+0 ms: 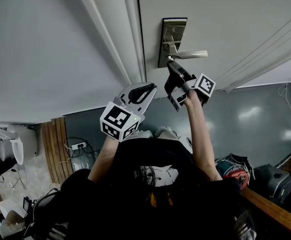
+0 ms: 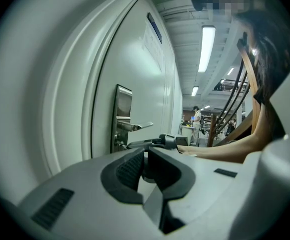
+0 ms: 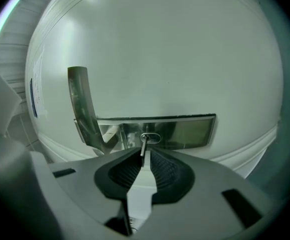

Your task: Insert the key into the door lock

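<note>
A steel lock plate (image 1: 172, 40) with a lever handle (image 1: 191, 55) is on the white door (image 1: 225, 19). My right gripper (image 1: 170, 63) reaches up to the plate just under the handle. In the right gripper view, that gripper (image 3: 144, 155) is shut on a thin metal key (image 3: 143, 149), and the key tip is at the oval keyhole (image 3: 150, 138) in the lock plate (image 3: 184, 131). My left gripper (image 1: 150, 87) hangs lower and to the left, away from the door, shut with nothing between its pads (image 2: 130, 169). From the left gripper view I see the right gripper (image 2: 162, 142) against the lock plate (image 2: 123, 115).
The door frame (image 1: 117, 39) runs left of the lock. Bags (image 1: 233, 166) and a dark case (image 1: 273, 181) lie on the floor at right. A power strip with cables (image 1: 77, 146) lies at left. A wooden stair rail (image 2: 249, 84) and a distant person (image 2: 197, 119) are behind.
</note>
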Demonstrator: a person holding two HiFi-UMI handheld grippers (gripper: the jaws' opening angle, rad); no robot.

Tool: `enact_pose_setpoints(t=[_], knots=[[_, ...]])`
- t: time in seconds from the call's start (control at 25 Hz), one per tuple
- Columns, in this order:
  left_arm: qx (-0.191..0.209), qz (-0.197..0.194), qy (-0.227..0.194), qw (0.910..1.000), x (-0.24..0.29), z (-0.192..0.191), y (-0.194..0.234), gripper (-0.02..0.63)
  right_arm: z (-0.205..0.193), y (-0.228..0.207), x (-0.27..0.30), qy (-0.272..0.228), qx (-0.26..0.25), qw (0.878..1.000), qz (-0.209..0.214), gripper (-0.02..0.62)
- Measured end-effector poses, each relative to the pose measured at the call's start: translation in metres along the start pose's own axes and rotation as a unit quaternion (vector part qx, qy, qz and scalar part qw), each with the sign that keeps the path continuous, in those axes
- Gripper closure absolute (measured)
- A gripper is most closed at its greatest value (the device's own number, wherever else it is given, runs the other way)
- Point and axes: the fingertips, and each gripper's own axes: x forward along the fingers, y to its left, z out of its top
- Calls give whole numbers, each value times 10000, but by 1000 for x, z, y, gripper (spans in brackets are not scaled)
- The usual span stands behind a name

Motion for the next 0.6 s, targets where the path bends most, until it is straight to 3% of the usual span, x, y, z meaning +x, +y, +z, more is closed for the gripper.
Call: enact_pose_setpoints(t=[0.6], knots=[[-270,18,117,9996,-20,-12,-5,577,-48,11,-44,305,-1121,9909,-672,551]])
